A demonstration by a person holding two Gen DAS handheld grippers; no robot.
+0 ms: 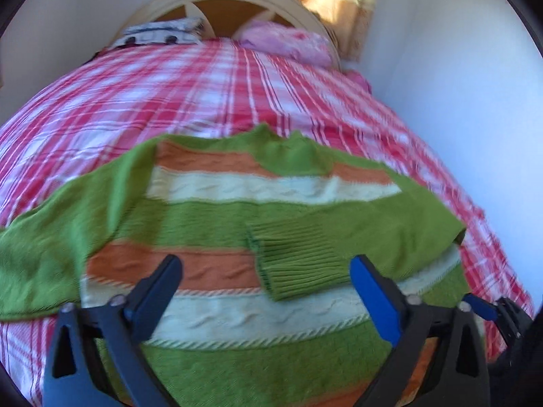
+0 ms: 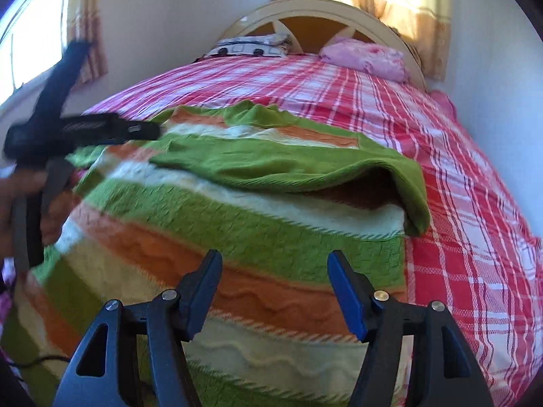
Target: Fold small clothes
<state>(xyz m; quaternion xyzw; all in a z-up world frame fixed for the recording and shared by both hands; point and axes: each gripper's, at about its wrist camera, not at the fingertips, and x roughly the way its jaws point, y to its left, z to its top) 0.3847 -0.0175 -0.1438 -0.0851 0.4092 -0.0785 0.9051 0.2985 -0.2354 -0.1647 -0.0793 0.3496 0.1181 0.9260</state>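
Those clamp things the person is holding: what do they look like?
Each gripper, left and right, has two dark, wedge-shaped plastic fingers with silver bolts and blue inner pads. The left one's dark handle is gripped by a hand.

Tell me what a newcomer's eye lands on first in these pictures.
The green, orange and cream striped sweater spread across the near end of the bed, one sleeve folded over its chest. Under it, the red-and-white plaid bedspread runs to the arched headboard. Both open claws hover above the knit, holding nothing.

A green, orange and cream striped sweater point(image 1: 237, 203) lies flat just ahead of the open claw point(image 1: 266, 268), one ribbed-cuffed sleeve point(image 1: 339, 234) folded across its front.
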